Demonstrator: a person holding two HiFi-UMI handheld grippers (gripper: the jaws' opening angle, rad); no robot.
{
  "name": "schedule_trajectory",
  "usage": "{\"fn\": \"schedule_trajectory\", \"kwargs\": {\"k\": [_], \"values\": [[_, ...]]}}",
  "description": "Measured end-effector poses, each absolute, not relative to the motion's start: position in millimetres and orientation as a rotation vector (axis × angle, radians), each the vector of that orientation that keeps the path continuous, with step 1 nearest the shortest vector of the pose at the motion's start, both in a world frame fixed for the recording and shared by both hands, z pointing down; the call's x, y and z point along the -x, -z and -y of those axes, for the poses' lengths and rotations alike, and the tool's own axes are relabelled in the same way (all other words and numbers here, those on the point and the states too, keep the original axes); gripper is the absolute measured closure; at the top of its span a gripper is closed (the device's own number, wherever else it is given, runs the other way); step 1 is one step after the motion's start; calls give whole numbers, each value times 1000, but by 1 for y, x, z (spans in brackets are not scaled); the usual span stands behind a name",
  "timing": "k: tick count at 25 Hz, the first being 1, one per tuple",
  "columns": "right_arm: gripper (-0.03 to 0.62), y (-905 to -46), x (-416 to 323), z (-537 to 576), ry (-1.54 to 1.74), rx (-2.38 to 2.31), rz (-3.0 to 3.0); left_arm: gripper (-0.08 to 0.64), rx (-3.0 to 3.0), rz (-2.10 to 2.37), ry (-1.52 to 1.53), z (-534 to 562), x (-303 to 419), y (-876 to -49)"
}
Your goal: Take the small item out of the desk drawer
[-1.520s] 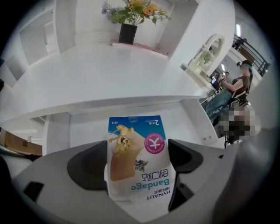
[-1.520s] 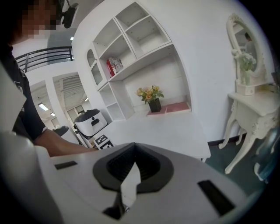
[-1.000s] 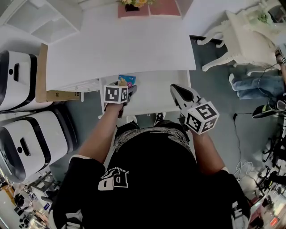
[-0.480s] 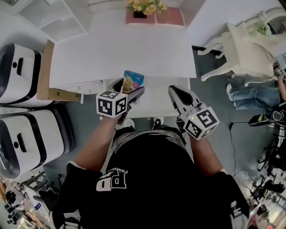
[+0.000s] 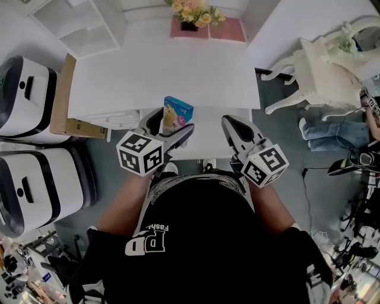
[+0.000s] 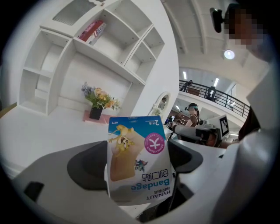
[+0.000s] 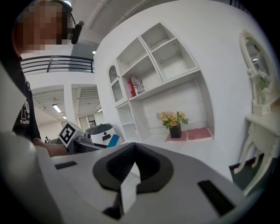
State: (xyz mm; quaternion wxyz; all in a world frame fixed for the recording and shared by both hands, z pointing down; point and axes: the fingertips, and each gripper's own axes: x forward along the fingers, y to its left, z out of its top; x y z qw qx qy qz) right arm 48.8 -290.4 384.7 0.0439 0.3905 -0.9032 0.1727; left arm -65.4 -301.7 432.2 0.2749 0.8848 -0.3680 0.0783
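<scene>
I see a glossy bandage packet (image 6: 138, 162), a smooth matt white bench (image 5: 160, 65), and jaws of matt grey plastic.

Two tools are showing: the left tool (image 5: 172, 123) at nine o'clock and the right tool (image 5: 231, 123) at three. One bandage pack (image 5: 177, 111) is sitting between them. One worktop (image 5: 160, 65) is carrying one flower pot (image 5: 190, 13) at twelve. Two white machines (image 5: 24, 95) (image 5: 38, 184), one cardboard sheet (image 5: 61, 98) and one chair (image 5: 323, 65) are standing around it.

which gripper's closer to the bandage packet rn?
Left. The left gripper is shut on the bandage packet, holding it above the open drawer. The right gripper is shut and empty, off to the packet's right, not touching it.
</scene>
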Motion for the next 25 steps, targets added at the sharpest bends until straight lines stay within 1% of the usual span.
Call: {"fn": "schedule_trajectory", "kwargs": {"k": [13,25], "values": [[583,-374,-25,284,-497,-1230,2776,135,-2440,986,-88,279,90,-398],[584,-379,10,260,-503,-1272,2780,135,-2501,926,-56,259,119,-383]]}}
